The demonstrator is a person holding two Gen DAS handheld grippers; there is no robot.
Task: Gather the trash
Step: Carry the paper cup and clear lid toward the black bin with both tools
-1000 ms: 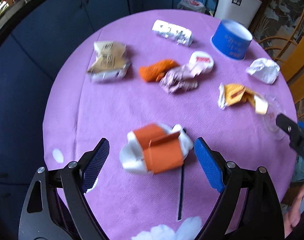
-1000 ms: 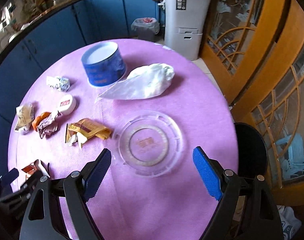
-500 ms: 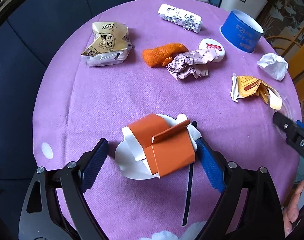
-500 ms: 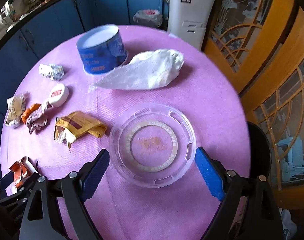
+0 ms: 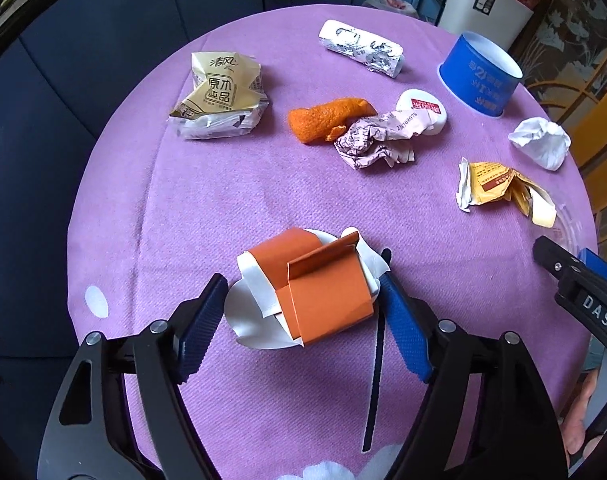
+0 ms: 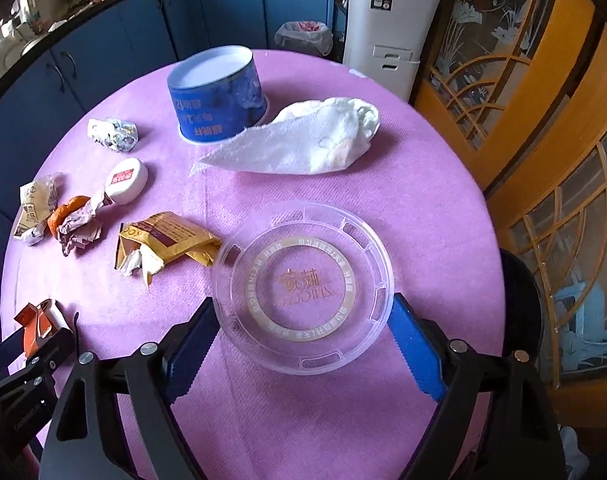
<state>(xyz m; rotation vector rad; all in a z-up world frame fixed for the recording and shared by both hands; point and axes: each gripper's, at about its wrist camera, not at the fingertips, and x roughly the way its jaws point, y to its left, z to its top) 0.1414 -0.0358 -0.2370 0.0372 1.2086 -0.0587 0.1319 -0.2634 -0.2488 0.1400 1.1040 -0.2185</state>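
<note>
Left claw (image 5: 303, 312) closing round orange-white wrapper (image 5: 307, 288), not yet gripped. Right claw (image 6: 303, 336) wide, straddling clear lid (image 6: 303, 292), empty. Step: grasping. Next, I'd squeeze both, lift off table (image 5: 183, 208).

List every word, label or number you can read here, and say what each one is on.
"清风" and "原木纯品": tissue pack.
"DAS", then cut off: right gripper, seen from the left wrist.
Digits on the crumpled receipt: too small to be sure.
Print on the blue cup, clear lid, small white cap, yellow wrapper: unreadable.
</note>
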